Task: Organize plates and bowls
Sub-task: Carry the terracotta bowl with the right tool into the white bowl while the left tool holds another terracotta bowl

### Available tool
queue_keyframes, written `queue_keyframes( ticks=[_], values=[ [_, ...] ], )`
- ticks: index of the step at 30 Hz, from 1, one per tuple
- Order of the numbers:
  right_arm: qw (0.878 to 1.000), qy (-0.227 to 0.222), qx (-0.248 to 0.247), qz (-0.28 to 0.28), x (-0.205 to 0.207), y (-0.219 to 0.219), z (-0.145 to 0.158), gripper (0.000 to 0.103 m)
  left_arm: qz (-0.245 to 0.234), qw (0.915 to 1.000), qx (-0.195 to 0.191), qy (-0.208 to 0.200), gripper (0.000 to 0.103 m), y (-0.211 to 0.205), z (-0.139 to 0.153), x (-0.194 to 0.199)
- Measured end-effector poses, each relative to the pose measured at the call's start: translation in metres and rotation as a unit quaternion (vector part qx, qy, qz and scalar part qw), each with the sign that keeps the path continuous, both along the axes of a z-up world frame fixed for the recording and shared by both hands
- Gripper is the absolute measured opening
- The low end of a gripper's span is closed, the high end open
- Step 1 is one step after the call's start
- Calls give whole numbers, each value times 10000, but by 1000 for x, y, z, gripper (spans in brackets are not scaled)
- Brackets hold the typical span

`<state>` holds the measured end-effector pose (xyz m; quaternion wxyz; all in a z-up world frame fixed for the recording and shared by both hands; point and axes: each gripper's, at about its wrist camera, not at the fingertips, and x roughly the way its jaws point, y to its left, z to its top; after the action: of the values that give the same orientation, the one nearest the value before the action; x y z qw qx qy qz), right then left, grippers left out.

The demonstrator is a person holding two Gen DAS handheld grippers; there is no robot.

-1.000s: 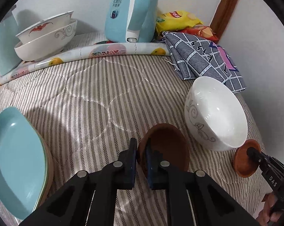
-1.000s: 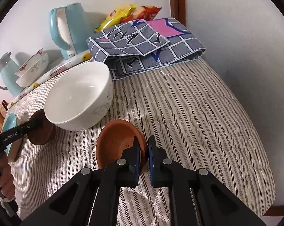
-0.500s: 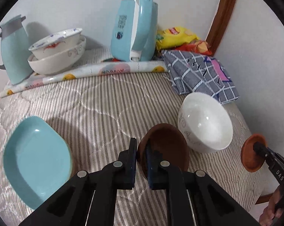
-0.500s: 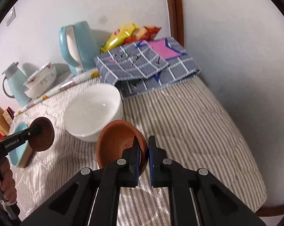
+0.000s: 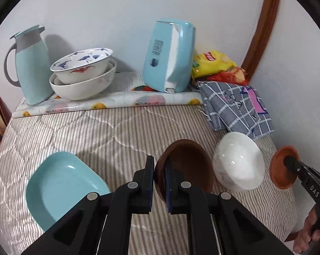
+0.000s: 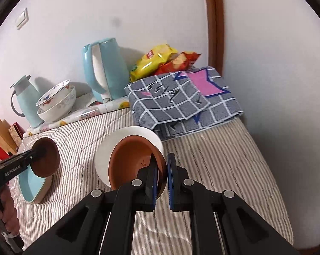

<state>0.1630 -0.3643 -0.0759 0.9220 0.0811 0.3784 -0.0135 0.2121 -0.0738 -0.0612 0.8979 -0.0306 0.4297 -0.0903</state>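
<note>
Both grippers have risen since a second ago, each lifting a small brown dish clear of the striped bed quilt (image 5: 96, 131), so more of the far wall now shows. The dishes are off the surface and free to be carried, probably toward a stack.

Nearest, the left gripper (image 5: 159, 182) is clamped on the rim of a dark brown dish (image 5: 187, 161). The right gripper (image 6: 162, 176) is clamped on the rim of a terracotta dish (image 6: 130, 161); both dishes look empty.

Below them on the quilt sit an empty white bowl (image 5: 238, 161) and an empty turquoise plate (image 5: 62, 182).

Farther back, against the wall, two patterned bowls (image 5: 81, 72) are nested one inside the other, between a pale blue jug (image 5: 30, 63) and a blue kettle (image 5: 170, 55). Snack bags (image 5: 213, 63) and a folded checked cloth (image 5: 234, 106) lie in the corner.
</note>
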Motion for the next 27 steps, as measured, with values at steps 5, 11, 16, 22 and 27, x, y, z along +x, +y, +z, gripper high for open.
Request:
queue_keyframes(
  ticks=[5,11,16,22,27],
  values=[
    [9997,237,-31,93,23,12,-15,8,146,9999,10,66,9,14,-6,14],
    [9986,459,-151,234,47,27,-30,8,222,9997,-22,71,9,24,-10,27],
    [9971,662,-212,299,63,36,-41,8,273,9996,-49,101,9,30,-14,36],
    [9958,826,-273,287,76,42,-50,8,267,9996,-63,117,9,32,-17,41],
    [9949,945,-235,262,81,41,-56,8,275,9995,-87,131,9,34,-19,42]
  ],
)
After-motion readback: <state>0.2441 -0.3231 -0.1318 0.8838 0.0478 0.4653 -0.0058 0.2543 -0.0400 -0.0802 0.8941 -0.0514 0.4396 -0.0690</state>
